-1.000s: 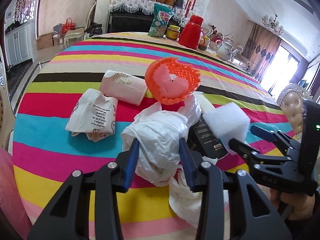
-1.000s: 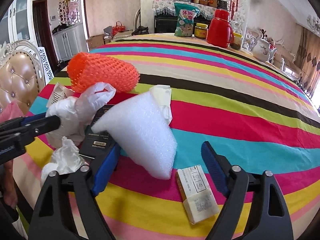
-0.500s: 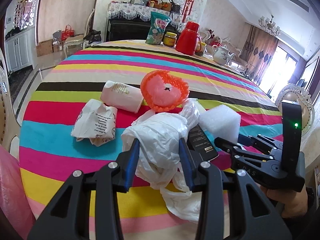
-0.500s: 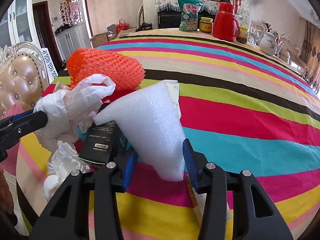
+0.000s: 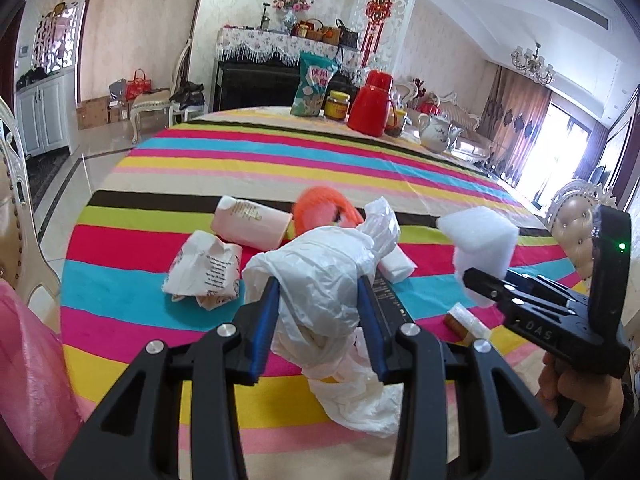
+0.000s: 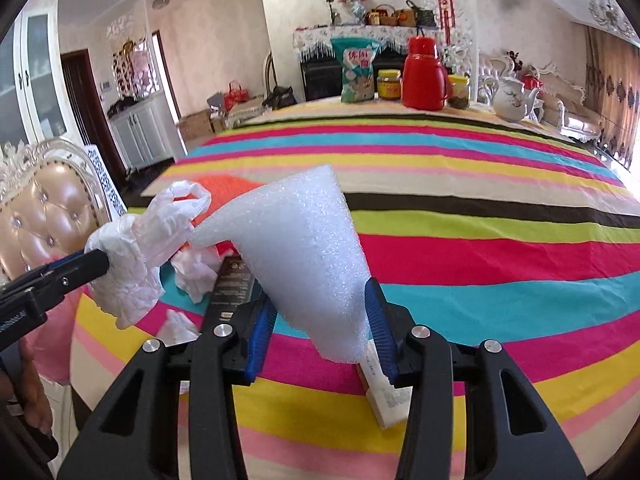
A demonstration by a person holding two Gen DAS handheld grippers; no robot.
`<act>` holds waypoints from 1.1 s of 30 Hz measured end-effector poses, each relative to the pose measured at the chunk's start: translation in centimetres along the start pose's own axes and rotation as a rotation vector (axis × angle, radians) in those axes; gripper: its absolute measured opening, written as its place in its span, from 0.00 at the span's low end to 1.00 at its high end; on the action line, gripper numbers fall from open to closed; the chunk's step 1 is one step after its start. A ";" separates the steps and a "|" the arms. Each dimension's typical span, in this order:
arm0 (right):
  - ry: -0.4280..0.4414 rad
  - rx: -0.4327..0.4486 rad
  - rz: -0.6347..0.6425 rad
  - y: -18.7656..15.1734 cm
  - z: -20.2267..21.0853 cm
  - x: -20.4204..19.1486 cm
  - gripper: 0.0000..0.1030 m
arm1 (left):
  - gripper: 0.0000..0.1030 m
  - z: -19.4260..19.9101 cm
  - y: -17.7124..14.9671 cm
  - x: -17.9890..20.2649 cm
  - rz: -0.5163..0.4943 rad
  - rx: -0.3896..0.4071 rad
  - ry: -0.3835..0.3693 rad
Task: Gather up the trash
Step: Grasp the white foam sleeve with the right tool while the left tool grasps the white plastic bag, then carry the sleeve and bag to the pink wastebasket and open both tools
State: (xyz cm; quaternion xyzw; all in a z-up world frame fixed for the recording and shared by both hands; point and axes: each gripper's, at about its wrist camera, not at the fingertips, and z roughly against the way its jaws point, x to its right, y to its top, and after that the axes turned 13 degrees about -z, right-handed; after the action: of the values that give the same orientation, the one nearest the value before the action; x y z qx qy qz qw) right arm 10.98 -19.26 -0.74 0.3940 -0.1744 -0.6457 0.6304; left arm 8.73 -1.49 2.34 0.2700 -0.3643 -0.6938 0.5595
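White crumpled plastic bag fills my left tool, its blue pads pressed into the bundle from both sides, with loose folds hanging below the jaws over the striped cloth of the counter. In the right wrist view the same bag shows at the left, gripped at the tip of that tool. My right tool is clamped on a white foam block; its jaws have just been closing and now hold narrow with the foam squeezed between them, the block raised off the counter. From the left camera I see that foam held up at the right, ahead of my hand on the handle. More trash lies on the cloth: a crumpled printed paper wrapper on the blue stripe, a pale pink tissue pack just behind it, an orange foam fruit net partly hidden behind the bag, a small white packet, a dark flat box beneath the bag and foam, and a small carton lying under my right tool. At the far edge stand a snack bag, a yellow-lidded jar, a red thermos and a white teapot, well apart from the trash. A pink plastic sheet shows at the left edge.
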 end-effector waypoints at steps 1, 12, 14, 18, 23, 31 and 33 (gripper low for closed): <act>0.005 0.008 -0.003 0.1 0.5 -0.1 0.42 | 0.37 0.3 0.1 -0.1 0.000 0.006 0.004; 0.045 0.065 -0.009 0.3 4.5 -1.4 0.42 | 0.37 4.4 0.1 -1.5 0.015 0.064 0.047; 0.058 0.068 -0.006 0.2 5.0 -2.0 0.42 | 0.37 5.0 0.1 -1.9 0.020 0.072 0.057; 0.079 0.069 0.012 -0.1 5.6 -3.4 0.42 | 0.37 6.8 -0.3 -3.0 0.038 0.094 0.084; 0.106 0.062 0.032 -0.6 5.7 -5.6 0.42 | 0.37 9.2 -1.1 -4.9 0.061 0.111 0.135; 0.166 0.037 0.088 -1.2 5.0 -10.2 0.42 | 0.37 13.4 -3.2 -9.6 0.117 0.127 0.246; 0.185 0.028 0.108 -1.5 4.7 -11.7 0.42 | 0.37 14.6 -3.8 -10.9 0.134 0.129 0.277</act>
State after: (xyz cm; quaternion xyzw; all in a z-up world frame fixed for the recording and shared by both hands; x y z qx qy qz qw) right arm 5.31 -9.16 4.52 0.4508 -0.1452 -0.5692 0.6721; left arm -2.42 12.52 7.47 0.3733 -0.3445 -0.5862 0.6311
